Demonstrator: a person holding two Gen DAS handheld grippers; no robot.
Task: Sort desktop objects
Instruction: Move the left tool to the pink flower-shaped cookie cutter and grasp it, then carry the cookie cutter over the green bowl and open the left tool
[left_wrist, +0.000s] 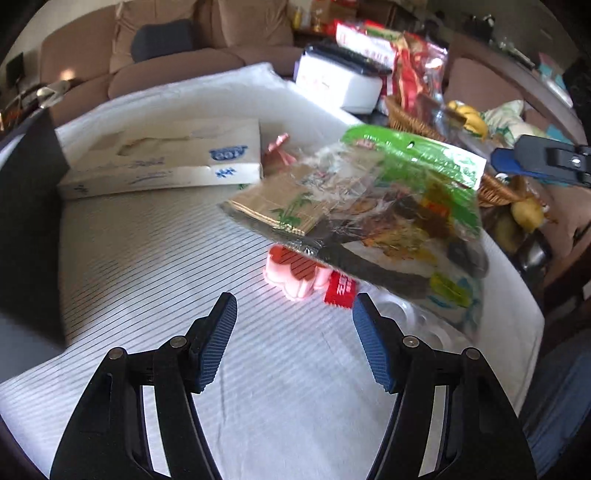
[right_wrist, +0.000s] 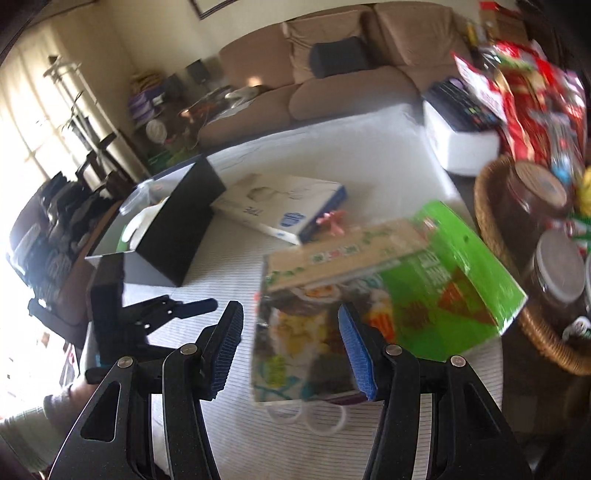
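Both hand-held grippers stand released, jaws wide, nothing between the pads. The left hand-held gripper (left_wrist: 294, 321) hovers over the striped surface (left_wrist: 147, 258); just ahead of its fingertips lie a pink moulded piece (left_wrist: 291, 280) and a small red packet (left_wrist: 340, 290), partly hidden under the green-topped sushi kit bag (left_wrist: 369, 206). The bag looks tilted and blurred, its far edge up; whether it rests on anything I cannot tell. The right hand-held gripper (right_wrist: 291, 332) faces the same bag (right_wrist: 369, 295), its right pad in front of the bag's face, not pinching. Further ahead to its left: tissue box (right_wrist: 284, 206) and open black box (right_wrist: 177, 229). Judged step: approach to pick the bag. Next move calls for closing on a bag edge, then carrying it toward the black box, probably.
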